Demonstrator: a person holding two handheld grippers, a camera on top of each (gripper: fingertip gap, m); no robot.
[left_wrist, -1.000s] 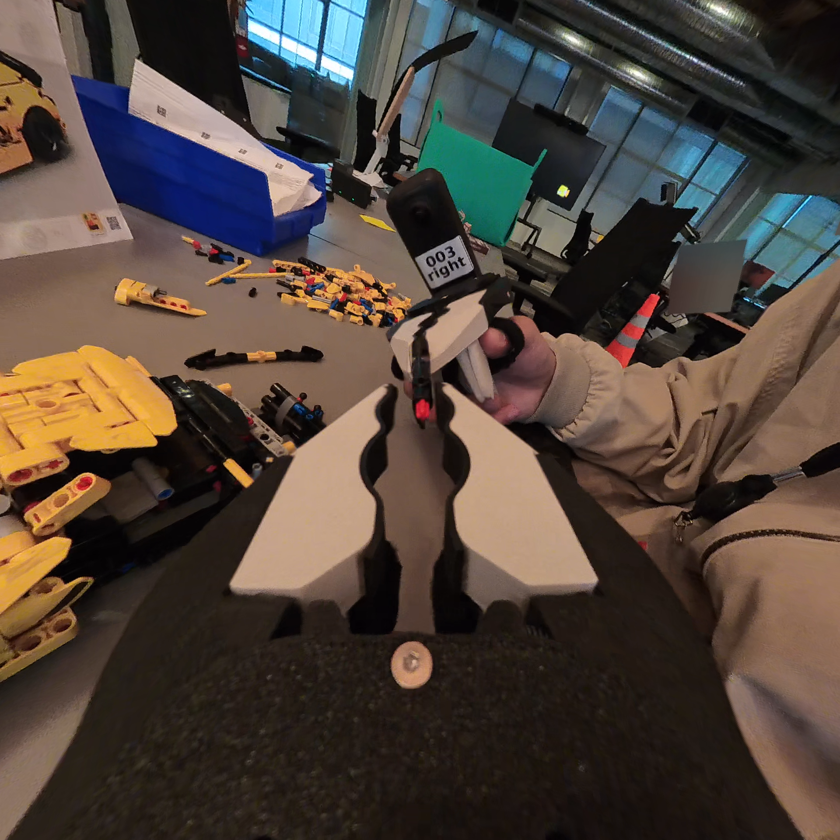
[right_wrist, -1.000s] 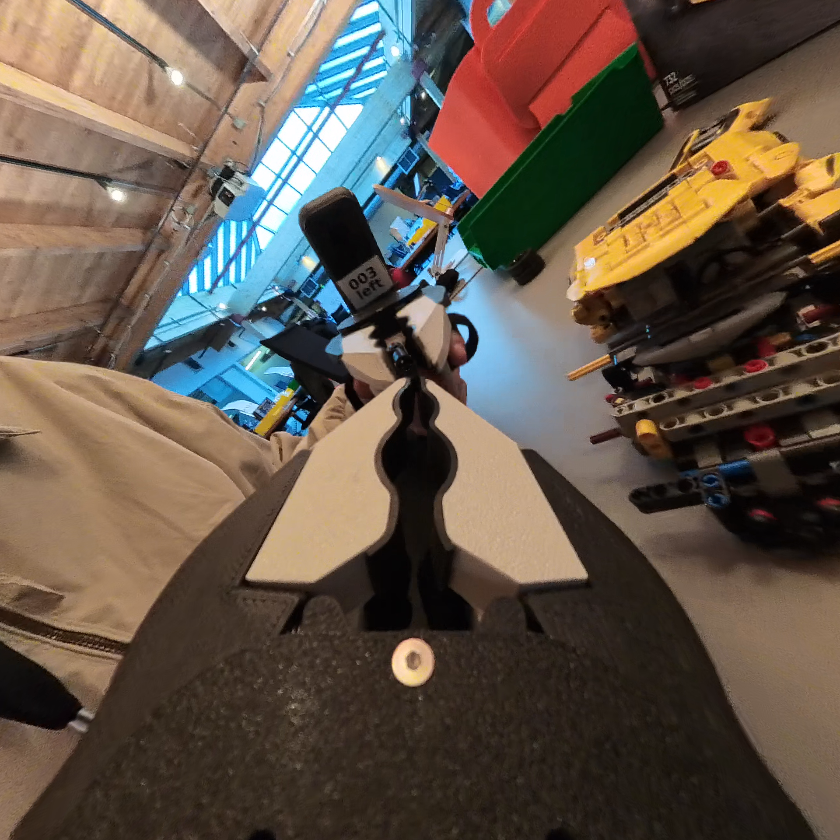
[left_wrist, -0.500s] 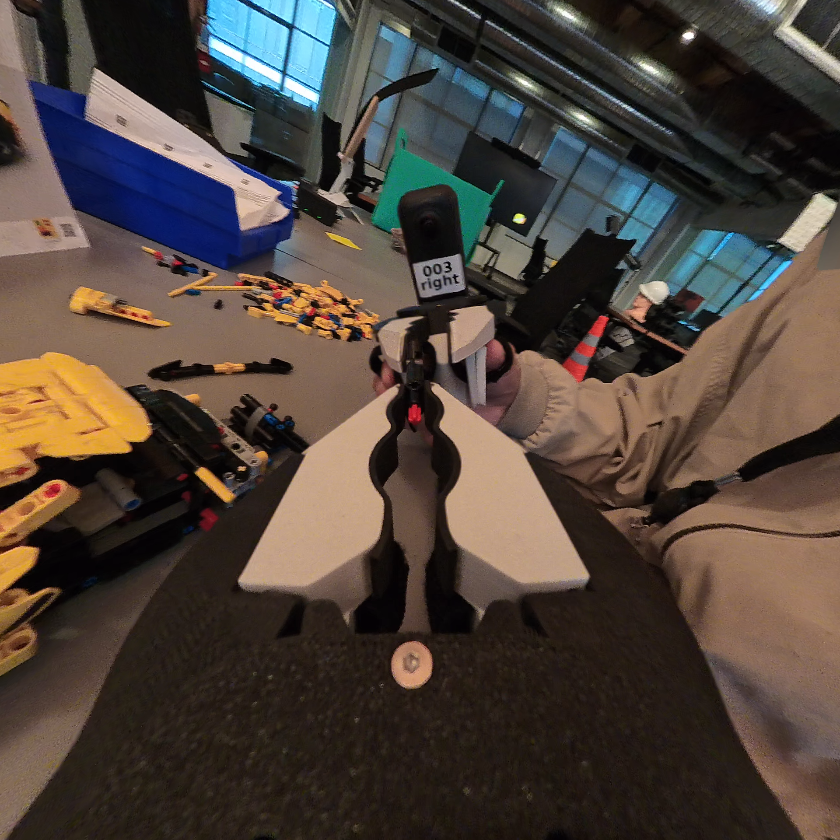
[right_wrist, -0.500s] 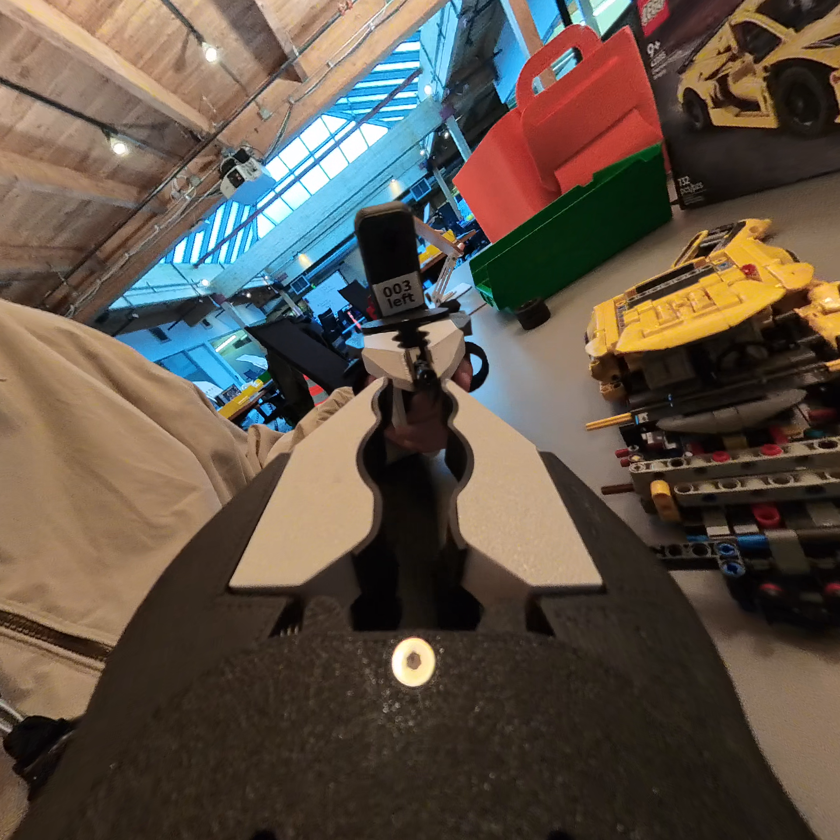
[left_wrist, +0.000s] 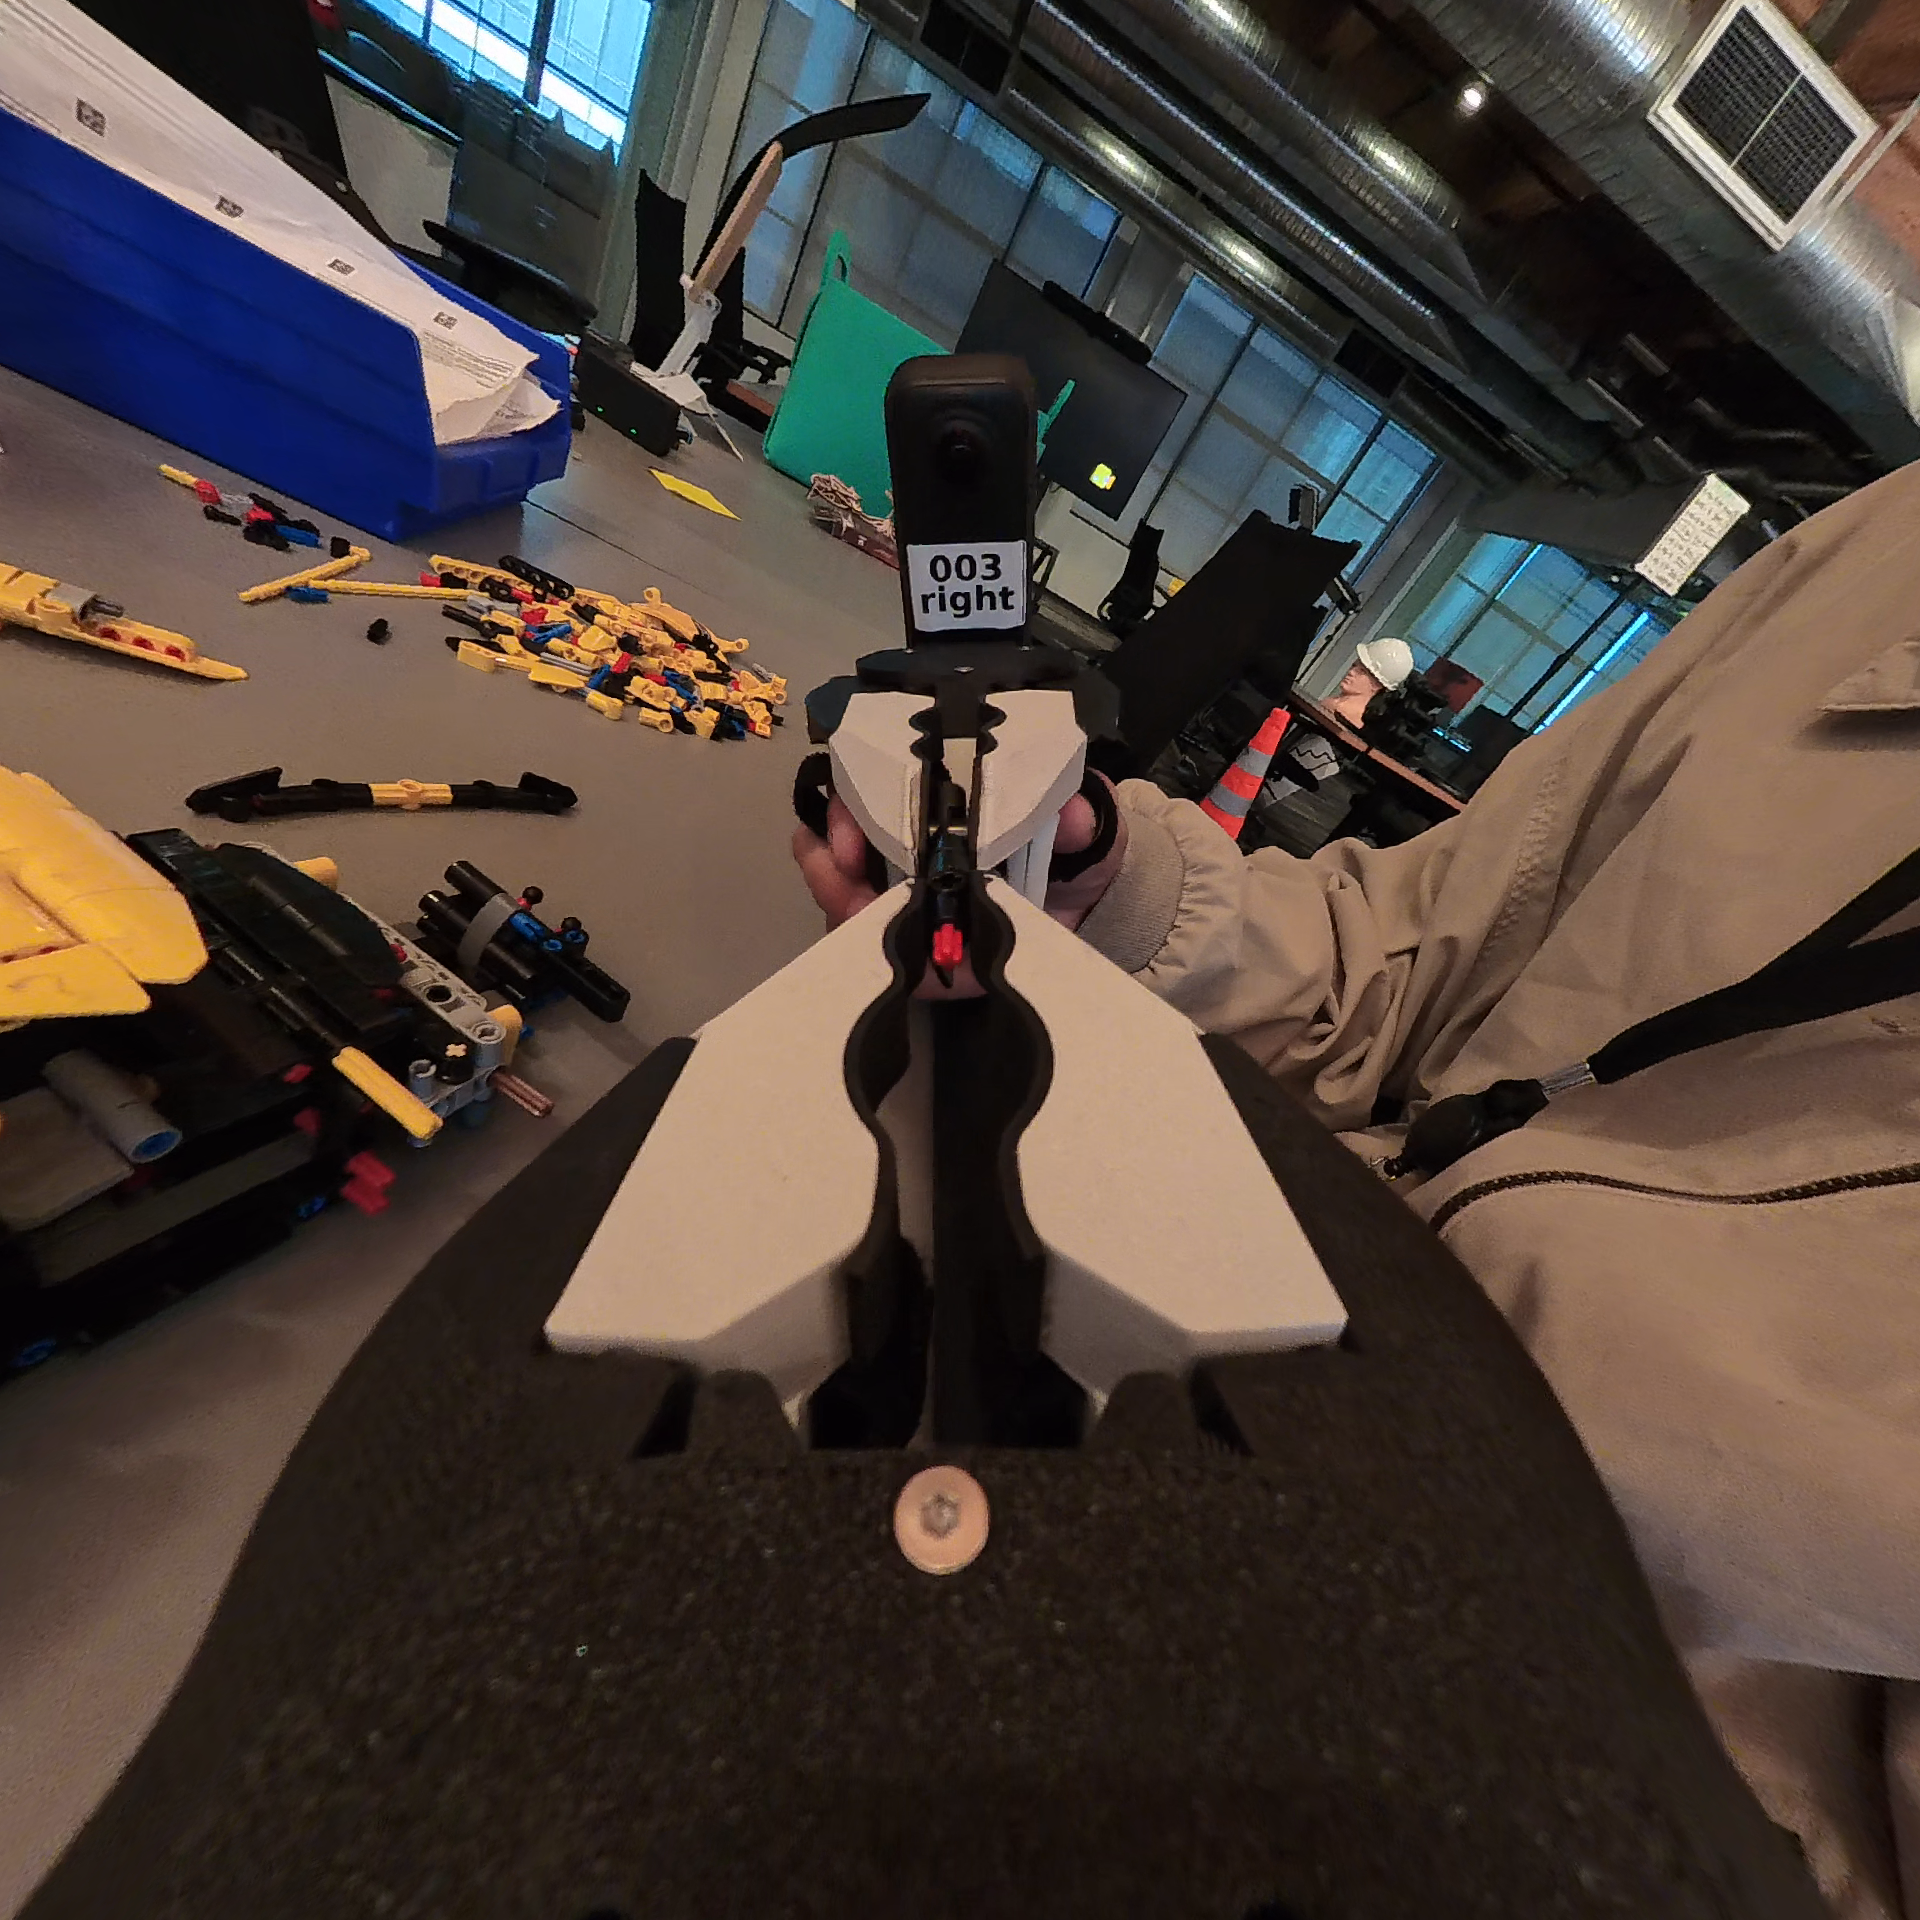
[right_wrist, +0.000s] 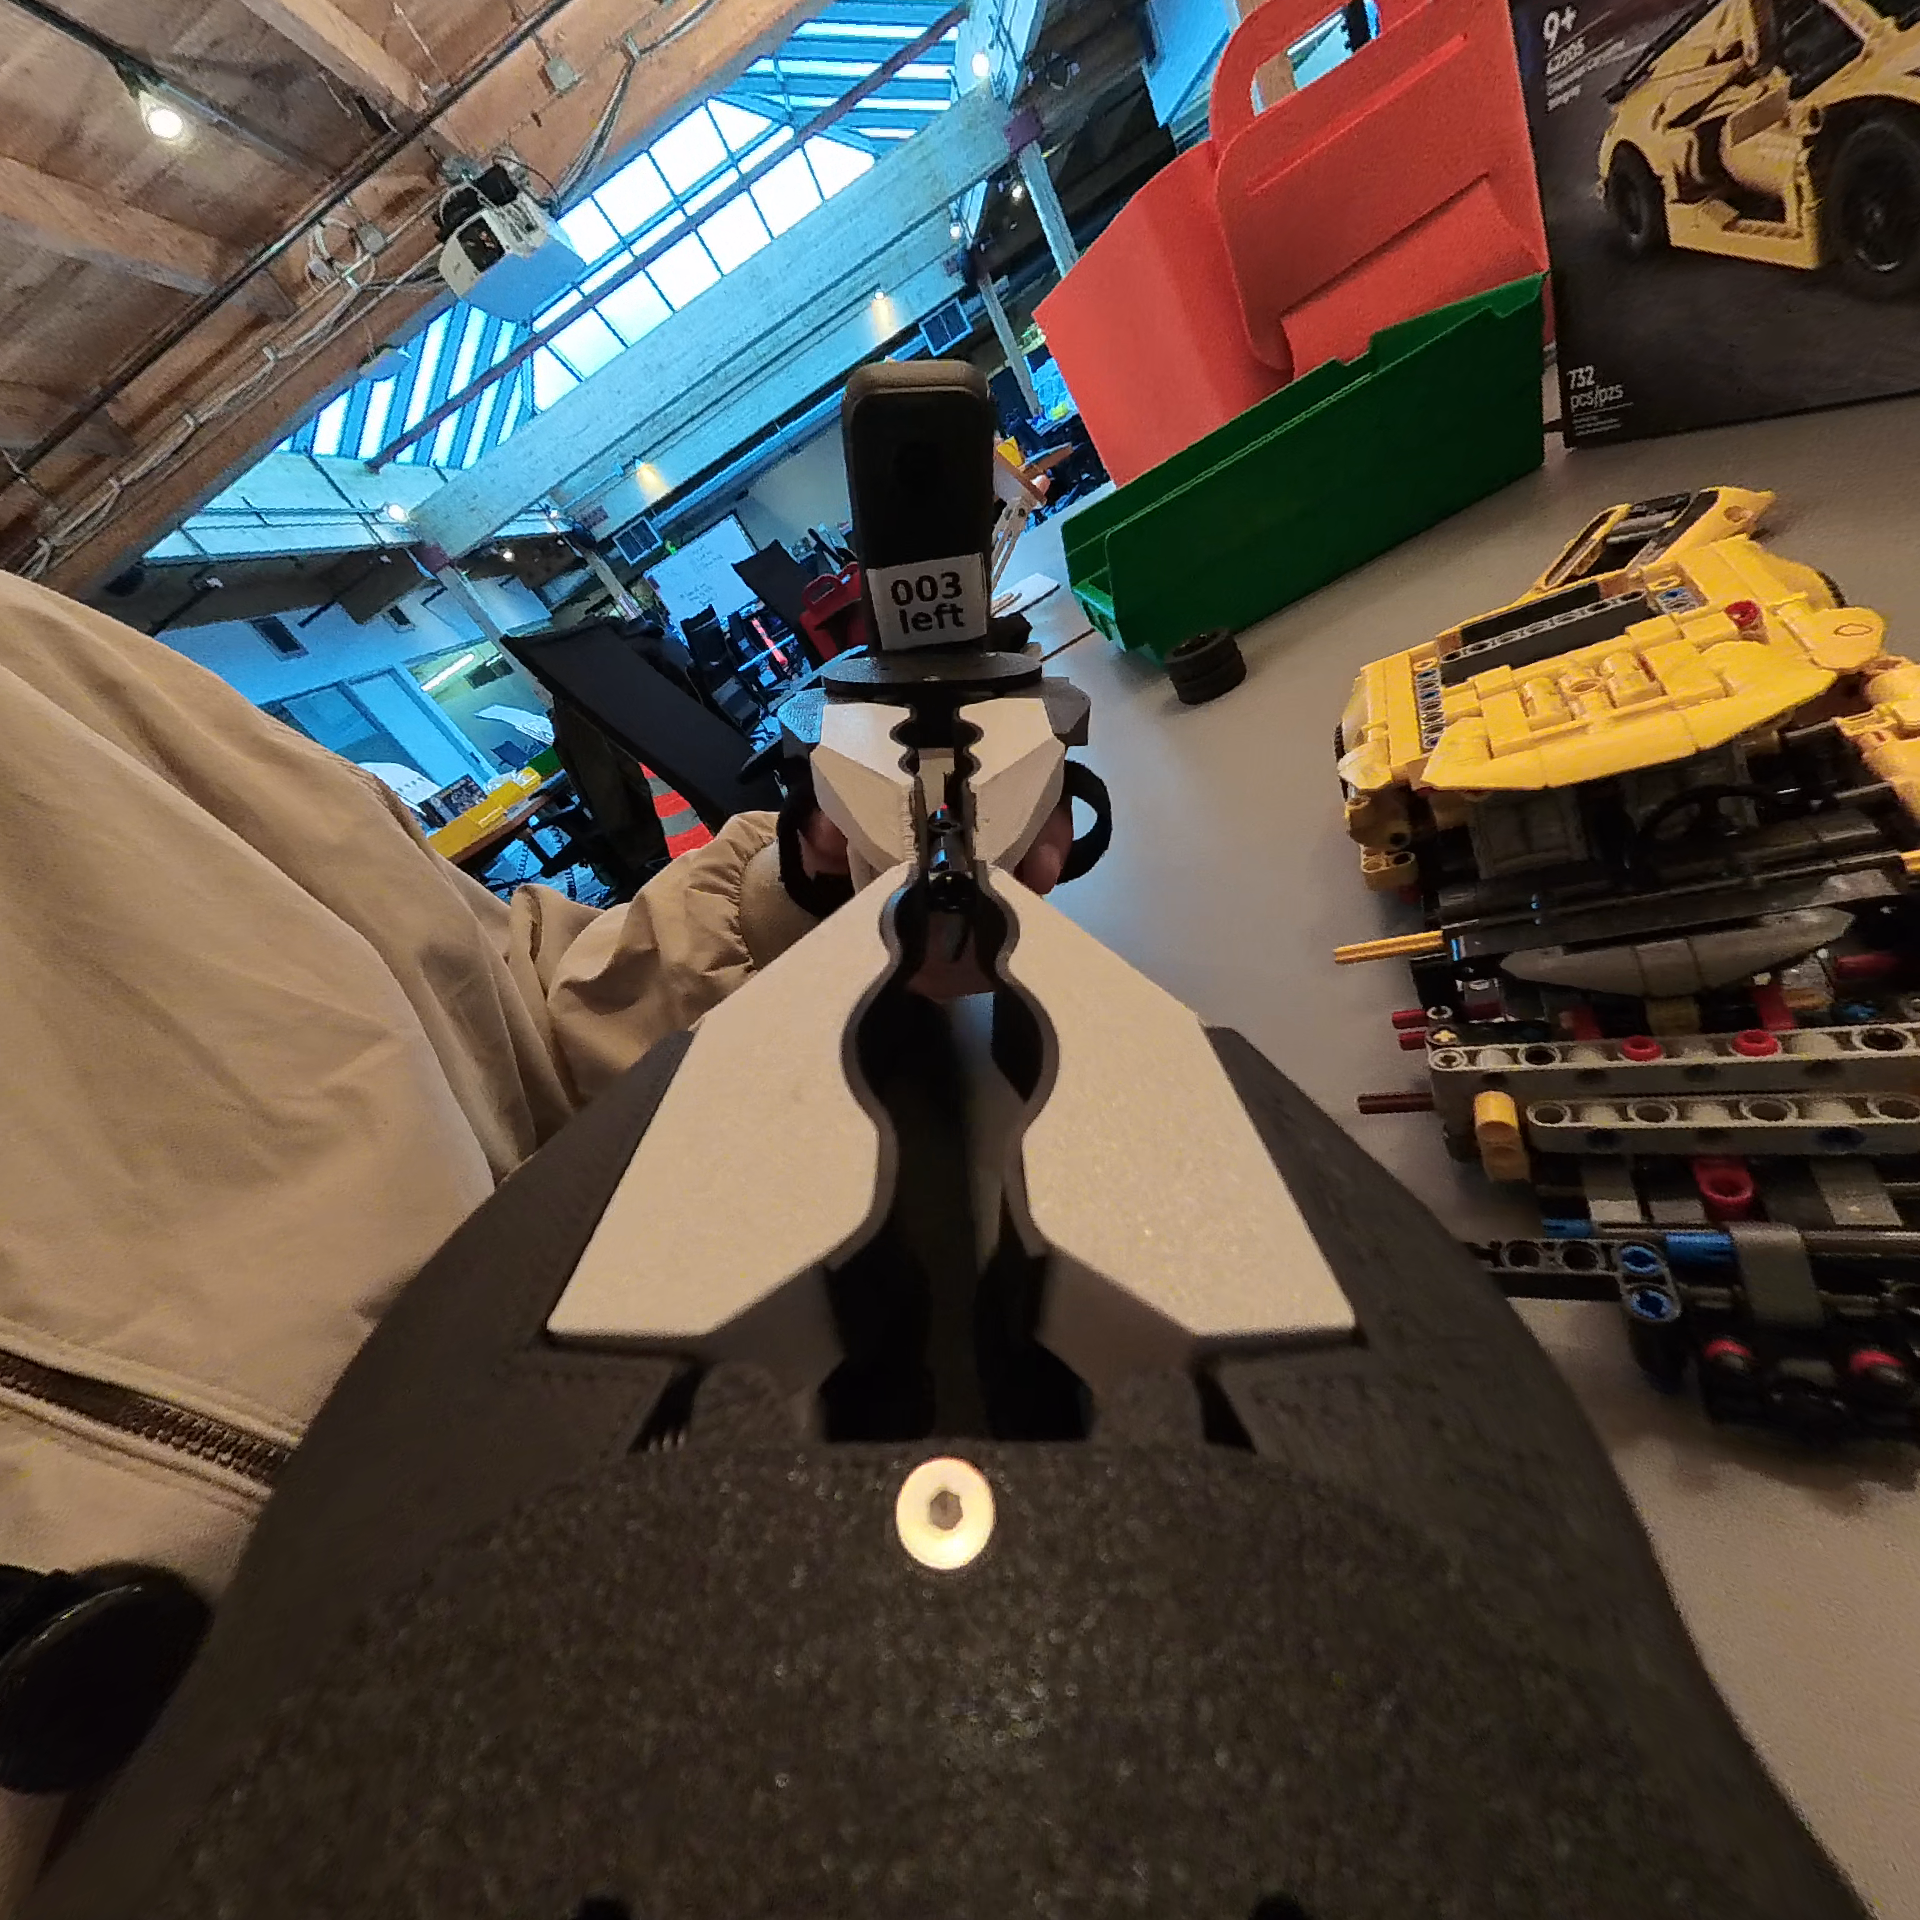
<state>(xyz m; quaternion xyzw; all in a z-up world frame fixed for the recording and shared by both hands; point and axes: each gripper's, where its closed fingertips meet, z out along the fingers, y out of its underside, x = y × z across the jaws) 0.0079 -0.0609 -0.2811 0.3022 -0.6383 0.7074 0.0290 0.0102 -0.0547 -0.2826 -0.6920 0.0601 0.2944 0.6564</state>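
My left gripper (left_wrist: 945, 896) and my right gripper (right_wrist: 943, 883) point at each other, tip to tip, above the grey table (left_wrist: 675, 831). Both are shut on one small black toy-brick part (left_wrist: 945, 868), one at each end. Its red pin (left_wrist: 943, 945) sits just behind my left fingertips. The part also shows in the right wrist view (right_wrist: 943, 896). The right gripper (left_wrist: 948, 821) faces the left camera, and the left gripper (right_wrist: 940, 805) faces the right camera. A half-built yellow and black brick car (right_wrist: 1621, 727) lies beside them; it also shows in the left wrist view (left_wrist: 94, 914).
A pile of loose yellow, black and blue parts (left_wrist: 613, 655), a black and yellow rod (left_wrist: 384, 795) and a blue bin with papers (left_wrist: 260, 374) lie beyond the car. A green bin (right_wrist: 1320, 488), red bag (right_wrist: 1299, 208), set box (right_wrist: 1745, 187) and tyre (right_wrist: 1205, 665) stand behind. A beige-sleeved torso (left_wrist: 1662, 1143) is close. Both grippers' tips are close together, under 4 cm apart.
Both grippers have swung level and come closer tip to tip. The gap between each pair of fingers has narrowed on the black part. The car and loose parts have not moved.
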